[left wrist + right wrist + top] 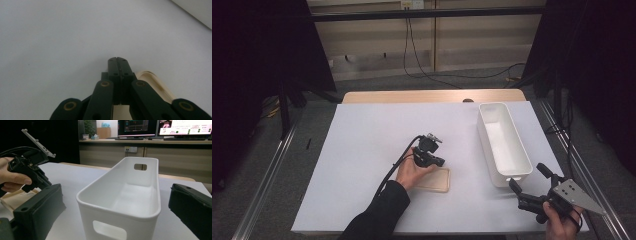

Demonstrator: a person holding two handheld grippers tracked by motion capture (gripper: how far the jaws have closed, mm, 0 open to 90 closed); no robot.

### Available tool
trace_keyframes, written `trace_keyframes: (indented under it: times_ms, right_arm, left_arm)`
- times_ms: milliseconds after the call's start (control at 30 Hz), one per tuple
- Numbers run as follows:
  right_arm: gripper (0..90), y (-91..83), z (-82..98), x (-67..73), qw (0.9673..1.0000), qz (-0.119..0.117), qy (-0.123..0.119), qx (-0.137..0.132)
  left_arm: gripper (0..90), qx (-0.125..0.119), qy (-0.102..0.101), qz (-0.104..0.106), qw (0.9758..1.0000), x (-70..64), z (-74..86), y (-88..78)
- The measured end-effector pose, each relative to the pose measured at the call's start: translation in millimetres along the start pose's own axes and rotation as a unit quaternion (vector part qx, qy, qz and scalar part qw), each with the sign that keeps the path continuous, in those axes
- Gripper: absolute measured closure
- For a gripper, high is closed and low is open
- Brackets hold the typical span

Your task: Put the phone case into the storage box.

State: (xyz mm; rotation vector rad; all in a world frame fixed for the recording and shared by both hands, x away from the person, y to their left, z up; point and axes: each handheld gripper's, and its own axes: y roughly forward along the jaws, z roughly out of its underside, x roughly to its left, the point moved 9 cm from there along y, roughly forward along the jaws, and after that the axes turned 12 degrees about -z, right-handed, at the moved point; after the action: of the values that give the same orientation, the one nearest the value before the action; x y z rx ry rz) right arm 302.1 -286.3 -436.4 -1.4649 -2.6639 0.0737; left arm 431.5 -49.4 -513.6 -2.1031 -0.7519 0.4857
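— Where is the beige tray (434, 180)?

— It lies flat on the white table cover (362, 150), a little toward the near edge and near the middle of its width. It is shallow, with rounded corners. In the left gripper view its cream rim (155, 82) curves out just right of the jaws.

— Does the left gripper (440, 162) hold it?

— I cannot tell. Its jaws are pressed fully together, tip to tip, right over the tray's far left corner; whether they pinch the rim or merely rest against it is hidden by the hand (409, 172). Its black cable (399, 160) loops back over the cover toward the sleeve (377, 215).

— What stands nearby?

— A long white plastic bin (503, 142) with handle cut-outs (140, 166), empty, lying along the right side of the cover, well apart from the tray. Bare cover lies between them.

— And the right gripper (528, 183)?

— At the near right corner, jaws spread wide with nothing between the pads, pointing at the bin's near end. In the right gripper view the bin (125, 195) sits just beyond the two jaws, with the left gripper (30, 173) farther off.
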Motion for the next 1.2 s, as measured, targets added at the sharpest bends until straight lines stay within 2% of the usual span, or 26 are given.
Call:
trace_keyframes:
  times_ms: [67,167,267,400,567,600,800,1100,1200]
  right_arm:
    - [0.0,0.0,0.0,-0.1,1.0,0.0,0.0,-0.001]
    - [0.0,0.0,0.2,-0.3,1.0,0.0,-0.001,0.0]
    - [0.0,0.1,0.1,0.3,1.0,0.0,0.0,0.0]
    - [0.0,0.2,0.4,0.0,1.0,0.0,0.0,0.001]
    - [0.0,0.2,0.4,-0.2,1.0,0.0,0.001,0.001]
    - [0.0,0.2,0.5,0.0,1.0,0.0,0.001,0.001]
    - [0.0,0.2,0.4,0.0,1.0,0.0,0.001,0.001]
    - [0.0,0.5,0.5,0.4,1.0,0.0,0.002,0.001]
    - [0.0,0.4,0.3,0.3,1.0,0.0,0.002,0.0]
  left_arm:
    - [90.0,0.0,0.01,-0.01,0.9999,-2.5,3.6,-3.1]
    - [90.0,-0.003,0.015,-0.002,0.9999,-4.9,6.2,-4.6]
    - [90.0,-0.003,0.011,0.002,0.9999,-4.5,9.4,-6.7]
    - [90.0,-0.002,0.023,0.003,0.9997,-5.5,12.9,-9.5]
    - [90.0,0.001,0.021,0.0,0.9998,-7.3,15.6,-11.8]
    - [90.0,0.003,0.026,-0.002,0.9996,-7.6,16.1,-12.3]
    - [90.0,0.005,0.036,0.01,0.9993,-11.4,22.7,-17.1]
    - [90.0,-0.003,0.028,0.022,0.9994,-13.0,29.7,-21.6]
    - [90.0,-0.002,0.035,0.026,0.999,-13.7,31.7,-23.2]
